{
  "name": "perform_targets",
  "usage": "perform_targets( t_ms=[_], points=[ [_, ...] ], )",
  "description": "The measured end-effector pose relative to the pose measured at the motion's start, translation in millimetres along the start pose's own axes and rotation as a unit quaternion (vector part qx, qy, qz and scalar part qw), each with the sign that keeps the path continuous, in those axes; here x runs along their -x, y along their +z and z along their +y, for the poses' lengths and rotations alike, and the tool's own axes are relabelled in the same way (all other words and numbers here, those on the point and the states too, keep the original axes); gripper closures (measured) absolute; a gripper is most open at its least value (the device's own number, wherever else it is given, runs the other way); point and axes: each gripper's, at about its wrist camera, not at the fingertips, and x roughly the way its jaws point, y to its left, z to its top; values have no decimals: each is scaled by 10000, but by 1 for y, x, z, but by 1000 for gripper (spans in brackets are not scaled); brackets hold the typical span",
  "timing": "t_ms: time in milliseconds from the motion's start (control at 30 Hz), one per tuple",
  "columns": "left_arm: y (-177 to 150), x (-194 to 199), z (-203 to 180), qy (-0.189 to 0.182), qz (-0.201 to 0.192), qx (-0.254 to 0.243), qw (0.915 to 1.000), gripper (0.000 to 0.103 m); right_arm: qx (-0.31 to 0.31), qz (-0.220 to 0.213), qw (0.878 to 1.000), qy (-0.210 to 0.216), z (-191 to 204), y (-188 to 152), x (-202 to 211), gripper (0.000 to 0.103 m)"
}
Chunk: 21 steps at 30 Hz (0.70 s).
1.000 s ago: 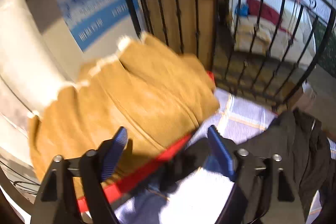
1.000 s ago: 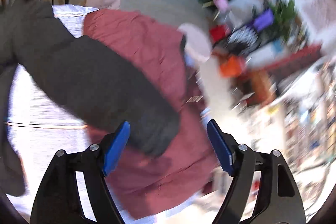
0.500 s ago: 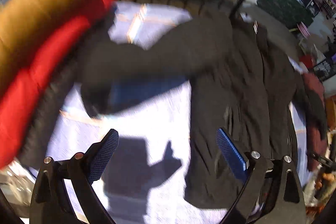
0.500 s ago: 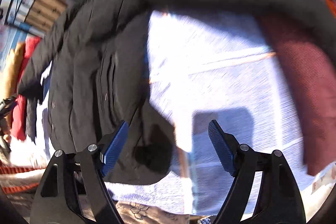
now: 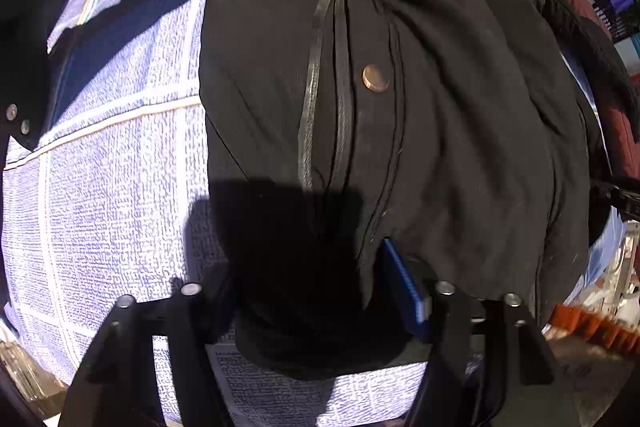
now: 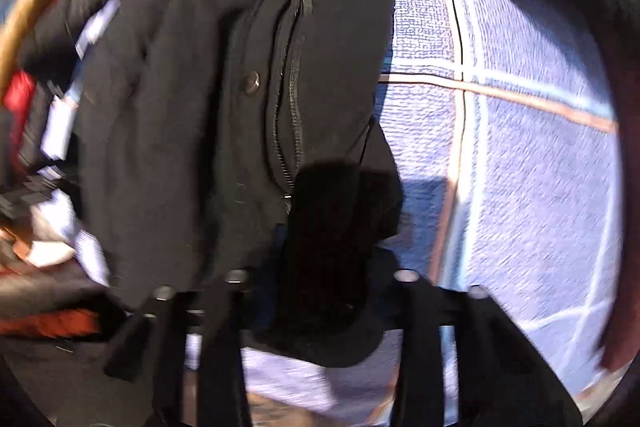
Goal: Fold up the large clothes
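Nearest you, your left tool [image 5: 316,291] sits over the bottom hem of the black jacket [image 5: 440,107], and its jaws are closing with a bunched fold of that hem between them; the blue pad [image 5: 400,283] on one side lies against the cloth, but the other pad is lost in shadow, so you cannot yet call it a firm pinch. Your right tool [image 6: 320,279] is closing likewise on the opposite lower corner of the jacket, dark fabric filling the gap, its pads hidden by cloth and shadow. You seem to be taking both hem corners so the body can be lifted and doubled over evenly. Beyond the tools the jacket lies front up, spread on the blue checked cloth [image 5: 112,155] covering the tabletop, its zipper [image 5: 316,87] and copper snap [image 5: 375,78] running away from you. Farthest off, at the edge, a red and tan garment [image 6: 24,39] lies blurred
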Motion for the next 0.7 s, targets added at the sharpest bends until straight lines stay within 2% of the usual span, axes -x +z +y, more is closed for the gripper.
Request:
perform_targets(
  t_ms=[33,67,133,200,233,300,367,400,500,600,633,667,700],
  points=[
    [1,3,-1,-38,-1,-16,10000,60,-282,-54,9990,354,-5,-1,10,79],
    [2,10,-1,-42,-18,-40,10000,76,-464,-95,9973,559,-8,-2,18,81],
    [1,28,3,-207,-141,-2,9997,76,-867,-145,9894,1155,-15,-8,40,82],
    [-5,59,10,-536,-388,47,9978,77,-992,-181,9841,1463,-14,-17,62,83],
    [-8,69,13,-568,-453,5,9974,78,-1043,-145,9815,1600,-15,-23,73,83],
    [-15,88,20,-546,-492,-82,9973,78,-1200,-73,9787,1662,-19,-33,85,83],
    [-23,91,26,-588,-374,-80,9975,78,-1265,43,9786,1625,-25,-47,86,83],
    [-17,85,26,-590,-273,-60,9979,77,-1283,92,9798,1533,-26,-54,82,83],
    [-26,51,22,-355,162,139,9991,74,-1323,343,9844,1107,-31,-67,49,82],
    [-29,17,20,-60,321,331,9989,62,-1719,577,9801,806,-33,-73,6,76],
    [-27,12,19,7,300,359,9989,54,-1771,643,9793,740,-36,-68,-4,75],
    [-24,9,18,88,308,404,9987,42,-1744,677,9802,653,-36,-63,-7,69],
    [-22,8,17,191,278,395,9986,35,-1704,680,9814,571,-35,-61,-8,64]
  ],
)
